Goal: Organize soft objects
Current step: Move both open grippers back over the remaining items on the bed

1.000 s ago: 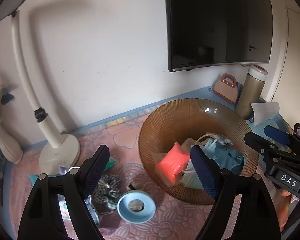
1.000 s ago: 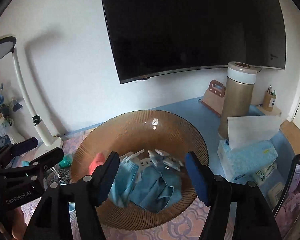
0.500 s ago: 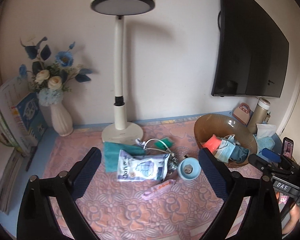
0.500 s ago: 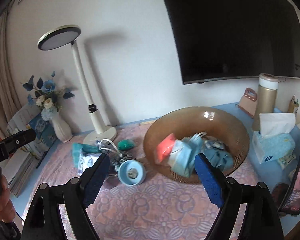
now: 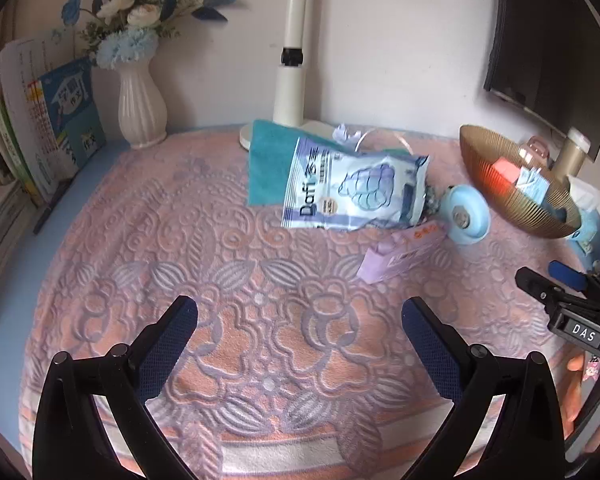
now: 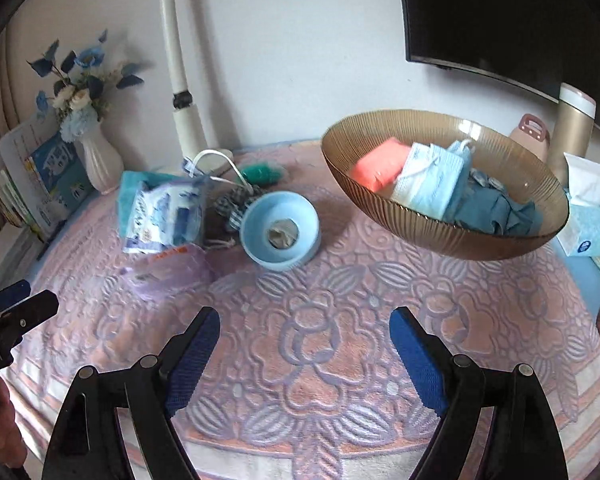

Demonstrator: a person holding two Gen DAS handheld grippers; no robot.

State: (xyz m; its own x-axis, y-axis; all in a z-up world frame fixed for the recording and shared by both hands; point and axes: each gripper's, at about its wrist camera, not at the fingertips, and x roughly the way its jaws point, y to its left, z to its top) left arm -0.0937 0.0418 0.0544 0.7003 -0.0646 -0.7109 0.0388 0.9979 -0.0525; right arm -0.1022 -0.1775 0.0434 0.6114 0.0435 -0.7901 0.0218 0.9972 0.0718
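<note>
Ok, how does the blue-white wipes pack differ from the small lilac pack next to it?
The wipes pack is larger, printed pale blue and white, and lies partly on the teal cloth. The lilac pack is smaller, plain purple with a red mark, and lies directly on the pink mat, nearer the grippers. Both are soft packets outside the brown bowl.

a white wall backs the pink floral table mat, with a dark screen mounted at right.

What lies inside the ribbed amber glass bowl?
The ribbed amber glass bowl holds a coral-red pad, pale blue face masks and teal cloth; anything underneath is covered.
</note>
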